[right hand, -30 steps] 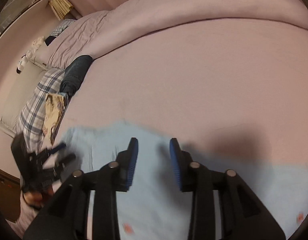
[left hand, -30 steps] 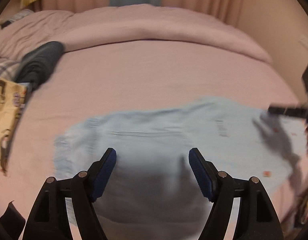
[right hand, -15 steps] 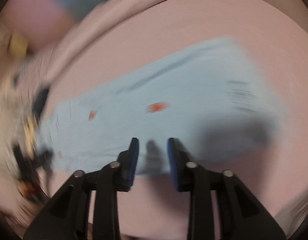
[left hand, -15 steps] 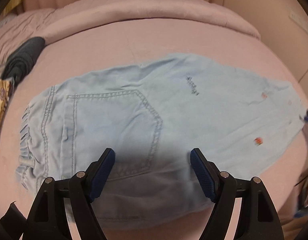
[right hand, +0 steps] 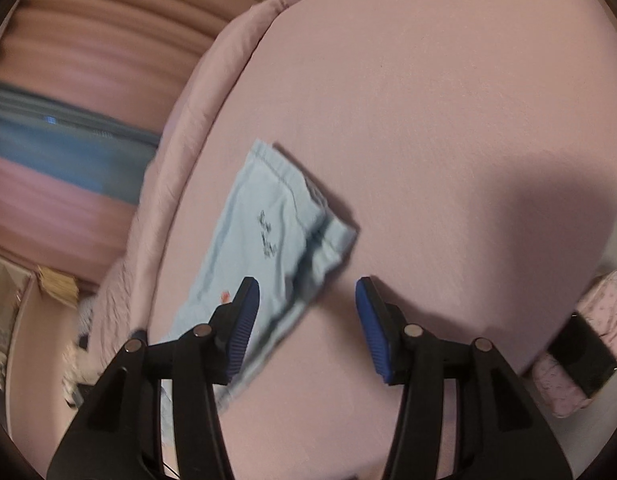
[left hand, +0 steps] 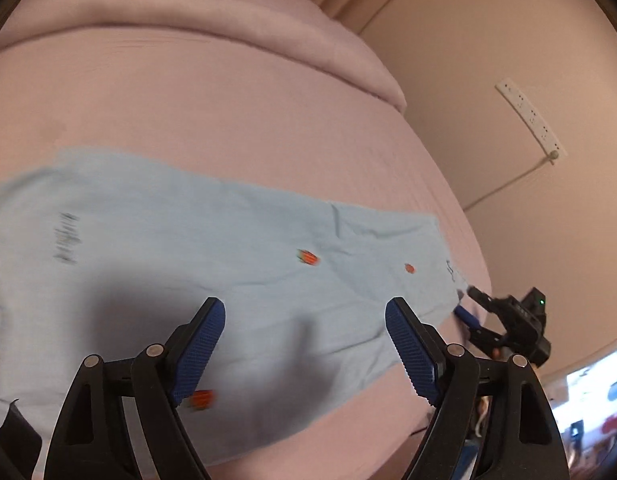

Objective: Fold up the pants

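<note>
— Over the bed (left hand: pixel 236 120), left hand-held gripper (left hand: pixel 304 344): hovering above the light blue pants (left hand: pixel 212 240), jaws spread wide, gripping nothing.
— And right hand-held gripper (right hand: pixel 306 320)?
— Hanging tilted beside the hem end, also gaping, empty. Pants lying flat on the pink sheet.

pants (left hand: pixel 236 240): soft matt cloth | bedsheet (left hand: pixel 228 112): matt woven cloth | left gripper (left hand: pixel 304 344): black plastic, ribbed blue pads
</note>
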`<state>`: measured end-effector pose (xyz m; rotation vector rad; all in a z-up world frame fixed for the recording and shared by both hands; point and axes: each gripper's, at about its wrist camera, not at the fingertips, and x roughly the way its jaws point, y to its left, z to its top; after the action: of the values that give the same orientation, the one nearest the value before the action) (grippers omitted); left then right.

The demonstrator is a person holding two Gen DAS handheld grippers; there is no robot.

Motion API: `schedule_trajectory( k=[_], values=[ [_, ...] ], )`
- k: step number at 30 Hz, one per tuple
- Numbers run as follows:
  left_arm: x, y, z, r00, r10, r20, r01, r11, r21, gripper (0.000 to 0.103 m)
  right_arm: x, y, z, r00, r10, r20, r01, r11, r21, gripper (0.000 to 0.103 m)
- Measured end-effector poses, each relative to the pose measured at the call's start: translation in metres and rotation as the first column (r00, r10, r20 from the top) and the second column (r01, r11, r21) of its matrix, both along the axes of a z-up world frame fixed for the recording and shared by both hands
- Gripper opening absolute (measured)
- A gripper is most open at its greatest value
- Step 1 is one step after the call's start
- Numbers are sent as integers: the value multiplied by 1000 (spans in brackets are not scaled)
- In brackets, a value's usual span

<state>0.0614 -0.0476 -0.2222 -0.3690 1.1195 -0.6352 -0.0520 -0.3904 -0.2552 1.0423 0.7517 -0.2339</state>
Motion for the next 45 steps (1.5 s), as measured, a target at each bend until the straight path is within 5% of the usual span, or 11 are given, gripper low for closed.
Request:
schedule_trajectory(
  k=[4,8,11,15,18,24,29,33,37,39,45],
  values=[
    [2,-15,-15,998,-2,-62,3,1000,11,82,9,-15,-3,1000,-25,10,25,999,-27,45],
    [-4,-14,-24,995,-1,-95,3,1000,18,82,1,-29,1,999,-43,9,43,997,-59,10],
    [-4,-6,-27,993,8,-115,-8,1000,0,82,2,-30,11,999,-32,22,34,994,-103,6],
    [-1,2,-28,988,26,-149,-32,999,-35,82,22,-6,52,994,78,77,-51,951,-305,6],
    [2,6,-27,983,51,-179,-69,993,-97,82,43,32,87,970,231,80,-167,866,-472,6],
    [-3,42,-10,976,93,-195,-155,931,-331,82,70,146,111,836,547,-29,-399,571,-717,6],
    [-1,60,-26,959,106,-263,-209,892,-401,83,79,238,66,678,719,-153,-560,370,-741,7],
    [5,60,-50,934,111,-339,-240,899,-366,83,75,284,25,610,732,-302,-592,168,-788,9],
    [16,50,-40,945,85,-315,-192,926,-327,81,70,287,22,591,743,-315,-586,126,-801,10],
    [17,43,-35,954,71,-292,-159,943,-291,55,70,281,28,597,745,-298,-576,139,-806,10],
    [18,43,-31,972,81,-221,-128,970,-207,12,65,285,41,592,753,-286,-545,114,-830,10]
  ],
)
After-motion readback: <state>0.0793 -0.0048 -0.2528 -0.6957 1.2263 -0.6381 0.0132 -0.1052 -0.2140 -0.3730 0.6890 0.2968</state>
